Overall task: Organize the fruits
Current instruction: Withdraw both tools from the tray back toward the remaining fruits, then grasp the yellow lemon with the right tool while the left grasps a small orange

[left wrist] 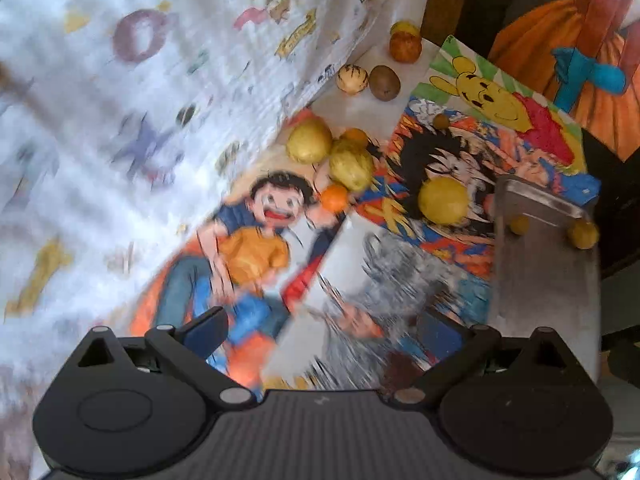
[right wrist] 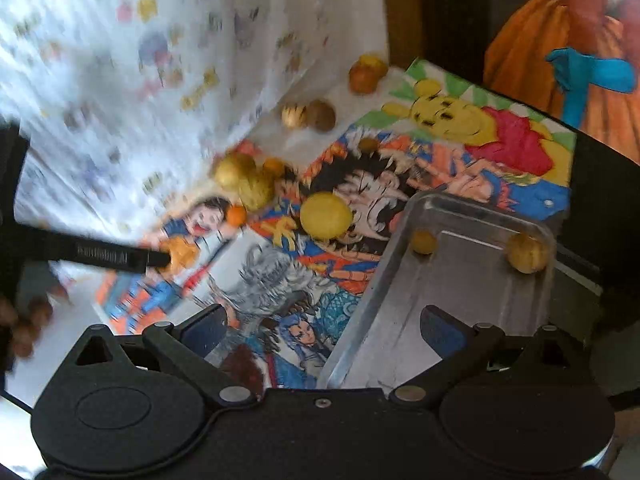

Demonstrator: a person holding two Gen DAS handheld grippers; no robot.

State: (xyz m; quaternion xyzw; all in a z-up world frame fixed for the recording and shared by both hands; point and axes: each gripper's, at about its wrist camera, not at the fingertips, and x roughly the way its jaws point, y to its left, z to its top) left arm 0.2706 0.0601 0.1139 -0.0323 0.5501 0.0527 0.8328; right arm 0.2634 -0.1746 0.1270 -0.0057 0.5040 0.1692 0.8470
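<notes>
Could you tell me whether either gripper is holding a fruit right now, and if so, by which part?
Nothing is held. The left gripper and the right gripper both stand open with nothing between their fingers; the fruits lie on the table and in the metal tray.

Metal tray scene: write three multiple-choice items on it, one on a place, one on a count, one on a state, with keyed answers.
1. Where does the large yellow fruit nearest the metal tray lie?
A. in the tray
B. on the cartoon poster beside the tray
C. on the white cloth

2. How many fruits lie in the tray?
A. none
B. two
C. five

3. How does the right hand-held gripper stand?
A. open and empty
B. shut on an orange
C. shut on the tray rim

Answers: 1 B, it rests on the poster left of the rim. 2 B, two small yellow fruits at the far end. 3 A, its fingers are spread with nothing between.
</notes>
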